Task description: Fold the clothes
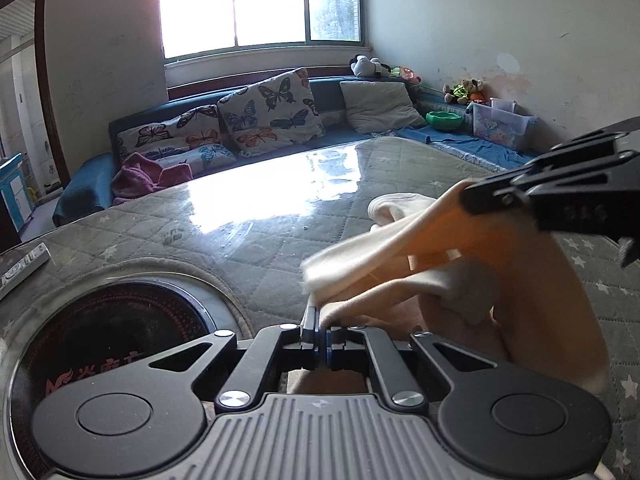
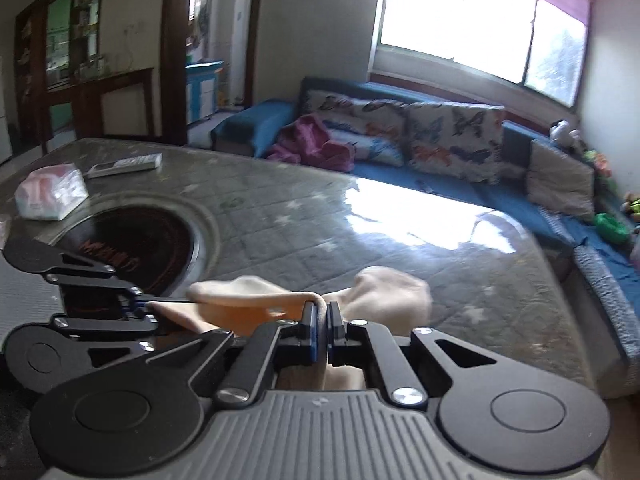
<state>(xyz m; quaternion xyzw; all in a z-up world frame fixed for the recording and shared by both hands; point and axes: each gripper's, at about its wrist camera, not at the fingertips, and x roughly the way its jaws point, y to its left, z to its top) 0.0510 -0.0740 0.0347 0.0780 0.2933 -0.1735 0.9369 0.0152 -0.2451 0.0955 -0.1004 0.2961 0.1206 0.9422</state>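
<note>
A cream and pale orange garment hangs in the air above the quilted grey table, held by both grippers. My left gripper is shut on one edge of it, low in the left wrist view. My right gripper is shut on another edge of the garment. The right gripper also shows at the right of the left wrist view, and the left gripper at the left of the right wrist view. The cloth droops between and below them.
A round dark burner is set into the table at the left. A remote and a tissue pack lie near the far left edge. A blue sofa with butterfly cushions runs behind the table.
</note>
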